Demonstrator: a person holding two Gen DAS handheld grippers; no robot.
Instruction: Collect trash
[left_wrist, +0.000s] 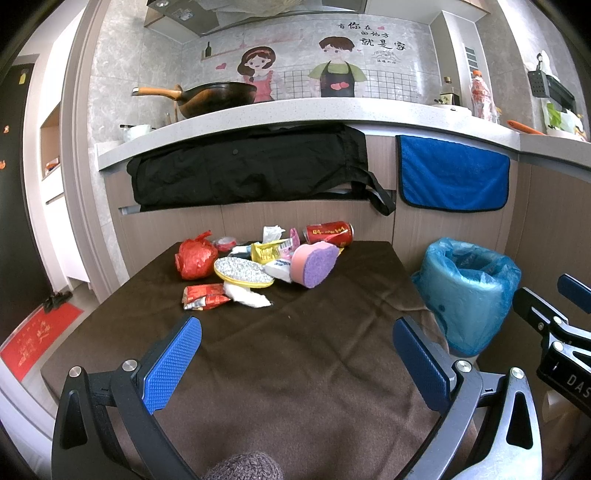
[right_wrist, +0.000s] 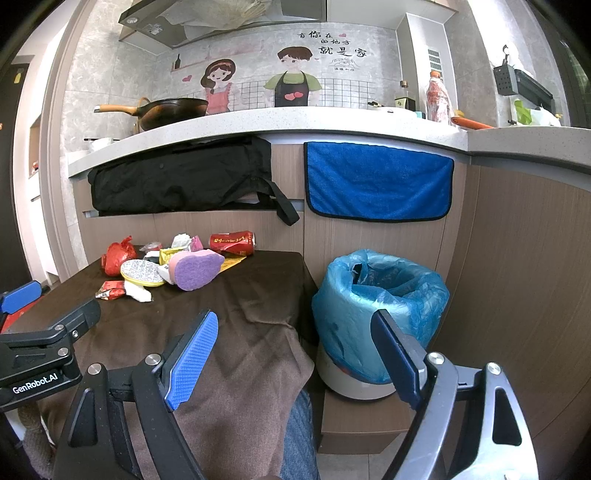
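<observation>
A heap of trash lies at the far end of the brown-clothed table (left_wrist: 295, 350): a red crumpled bag (left_wrist: 195, 258), a red can (left_wrist: 328, 233), a purple-pink sponge (left_wrist: 314, 264), a silver-yellow scrubber (left_wrist: 243, 272), a red wrapper (left_wrist: 205, 296), white tissue (left_wrist: 249, 295). A bin lined with a blue bag (left_wrist: 467, 291) stands on the floor right of the table. My left gripper (left_wrist: 297, 354) is open and empty over the near table. My right gripper (right_wrist: 295, 350) is open and empty, between the table's right edge and the bin (right_wrist: 380, 306).
A kitchen counter (left_wrist: 295, 110) runs behind the table with a wok (left_wrist: 218, 98) and bottles on it. A black bag (left_wrist: 251, 170) and a blue towel (left_wrist: 454, 173) hang from its front. A red mat (left_wrist: 37, 339) lies on the floor at left.
</observation>
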